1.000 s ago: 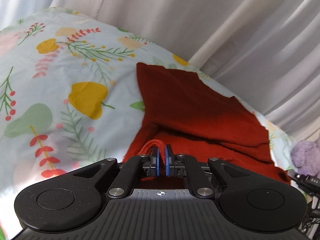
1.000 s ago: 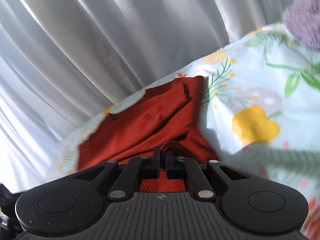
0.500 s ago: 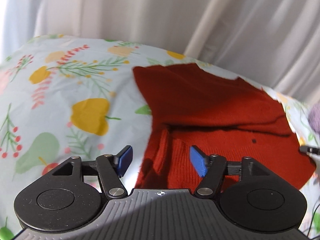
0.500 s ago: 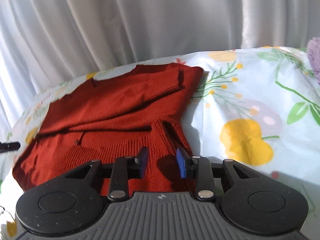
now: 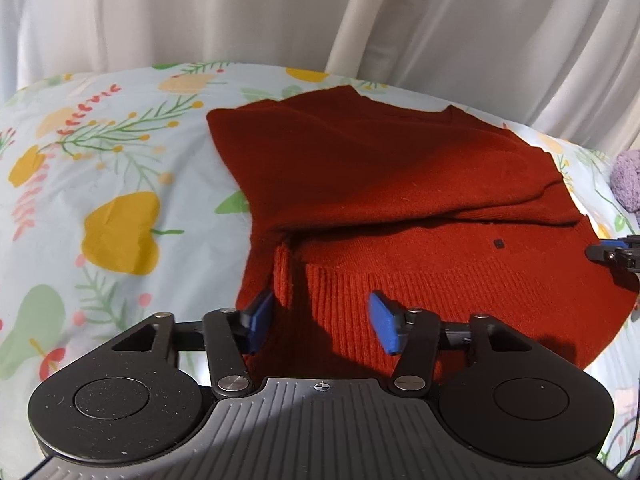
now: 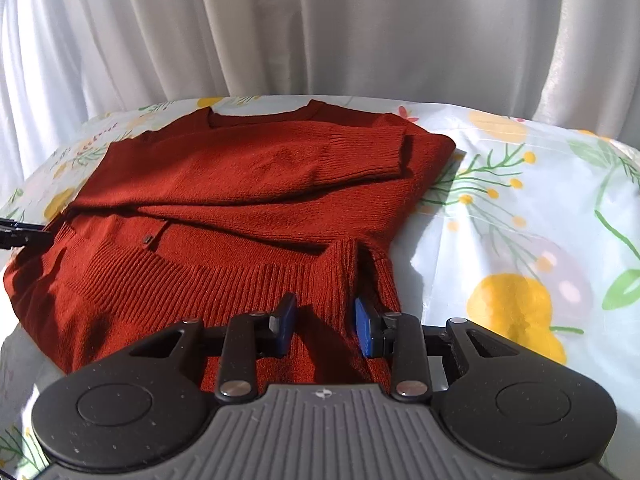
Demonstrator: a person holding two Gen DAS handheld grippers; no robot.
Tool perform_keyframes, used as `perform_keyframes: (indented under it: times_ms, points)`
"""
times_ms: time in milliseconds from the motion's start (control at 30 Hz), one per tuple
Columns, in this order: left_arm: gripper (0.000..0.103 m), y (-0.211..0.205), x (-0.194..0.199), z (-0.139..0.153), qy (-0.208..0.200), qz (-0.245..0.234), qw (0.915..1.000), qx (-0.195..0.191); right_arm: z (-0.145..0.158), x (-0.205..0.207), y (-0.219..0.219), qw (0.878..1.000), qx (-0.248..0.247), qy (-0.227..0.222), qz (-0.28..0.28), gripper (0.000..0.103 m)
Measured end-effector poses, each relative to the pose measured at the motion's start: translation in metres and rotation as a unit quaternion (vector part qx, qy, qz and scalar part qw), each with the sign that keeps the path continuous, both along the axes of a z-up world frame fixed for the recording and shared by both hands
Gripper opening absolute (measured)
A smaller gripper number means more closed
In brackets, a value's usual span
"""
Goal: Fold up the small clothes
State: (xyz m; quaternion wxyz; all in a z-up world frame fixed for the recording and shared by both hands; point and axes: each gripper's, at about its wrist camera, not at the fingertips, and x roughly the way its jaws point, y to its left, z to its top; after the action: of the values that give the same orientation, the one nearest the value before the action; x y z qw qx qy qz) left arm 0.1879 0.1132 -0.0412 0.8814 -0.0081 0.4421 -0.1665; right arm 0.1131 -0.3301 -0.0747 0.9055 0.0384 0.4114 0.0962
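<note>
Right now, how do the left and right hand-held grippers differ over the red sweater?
The left hand-held gripper stands wider apart than the right hand-held gripper. The left one sits over the red sweater's left hem corner, the right one over its right hem corner. Both are open with blue pads, pressing nothing, hem ribbing lying below them on the floral sheet.

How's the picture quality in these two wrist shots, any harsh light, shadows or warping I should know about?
Left wrist view: sharp, fisheye bends the floral cloth into a dome; the left gripper shadows the red sweater. Right wrist view: hard sunlight, washed-out curtain, the right gripper shadows the hem.
</note>
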Motion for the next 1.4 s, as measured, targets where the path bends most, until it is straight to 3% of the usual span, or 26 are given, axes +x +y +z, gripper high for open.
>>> perform_keyframes:
  times_ms: [133, 233, 300, 400, 433, 500, 567, 633, 800, 933, 1067, 1167, 1233, 1267, 1333, 1367, 1400]
  points:
    - [0.051, -0.001, 0.003, -0.007, 0.009, -0.009, 0.9999, 0.009, -0.001, 0.004, 0.002, 1.000, -0.005, 0.009, 0.013, 0.015]
    - [0.052, 0.001, 0.006, -0.010, 0.011, -0.011, 0.9999, 0.003, -0.002, 0.004, 0.002, 1.000, -0.009, 0.009, 0.024, 0.014]
    - [0.059, 0.000, 0.009, -0.011, 0.011, -0.021, 0.9997, -0.001, -0.002, 0.006, 0.001, 1.000, -0.009, 0.012, 0.026, 0.014]
    - [0.057, -0.006, 0.010, -0.012, 0.007, -0.033, 0.9994, 0.012, -0.002, 0.009, 0.002, 1.000, -0.007, 0.015, 0.024, 0.014]
    - [0.054, -0.006, 0.011, -0.012, 0.006, -0.032, 0.9994, 0.015, -0.001, 0.010, 0.004, 1.000, -0.011, 0.015, 0.024, 0.014]
    - [0.016, -0.005, 0.012, -0.011, 0.007, -0.031, 0.9993, 0.021, 0.000, 0.008, 0.009, 0.999, -0.024, 0.009, 0.025, 0.008]
    - [0.010, 0.000, 0.014, -0.008, 0.017, -0.024, 0.9996, 0.006, 0.004, 0.005, 0.017, 0.999, -0.044, -0.002, 0.031, 0.007]
    - [0.009, 0.003, 0.012, 0.001, 0.015, -0.018, 0.9997, -0.003, 0.014, 0.001, 0.019, 0.998, -0.049, -0.021, 0.031, 0.006]
    - [0.009, 0.011, 0.003, 0.056, -0.053, -0.021, 0.9964, -0.063, 0.056, -0.007, 0.013, 0.997, -0.026, -0.077, 0.015, 0.006]
    - [0.008, 0.014, 0.013, 0.092, -0.111, 0.007, 0.9912, -0.071, 0.084, 0.001, 0.006, 0.993, -0.003, -0.116, -0.007, 0.006]
    - [0.004, 0.020, 0.031, 0.110, -0.147, 0.039, 0.9856, -0.075, 0.095, 0.017, 0.002, 0.990, 0.002, -0.138, -0.022, 0.006]
    - [0.003, 0.023, 0.046, 0.112, -0.144, 0.042, 0.9846, -0.091, 0.100, 0.027, 0.004, 0.989, 0.007, -0.149, -0.019, 0.006]
    - [0.004, 0.018, 0.052, 0.099, -0.118, 0.027, 0.9896, -0.078, 0.100, 0.030, 0.008, 0.988, 0.002, -0.153, -0.015, 0.006]
    - [0.005, 0.015, 0.053, 0.089, -0.105, 0.019, 0.9919, -0.069, 0.099, 0.031, 0.010, 0.988, 0.002, -0.151, -0.012, 0.006]
    - [0.032, 0.010, 0.055, 0.062, -0.078, 0.006, 0.9958, -0.048, 0.095, 0.030, 0.013, 0.989, 0.004, -0.147, -0.006, 0.006]
    - [0.062, 0.008, 0.053, 0.047, -0.064, 0.004, 0.9975, -0.028, 0.093, 0.030, 0.014, 0.990, 0.004, -0.143, -0.005, 0.006]
    - [0.066, 0.007, 0.052, 0.034, -0.055, 0.002, 0.9984, -0.010, 0.091, 0.029, 0.014, 0.990, 0.004, -0.140, -0.006, 0.006]
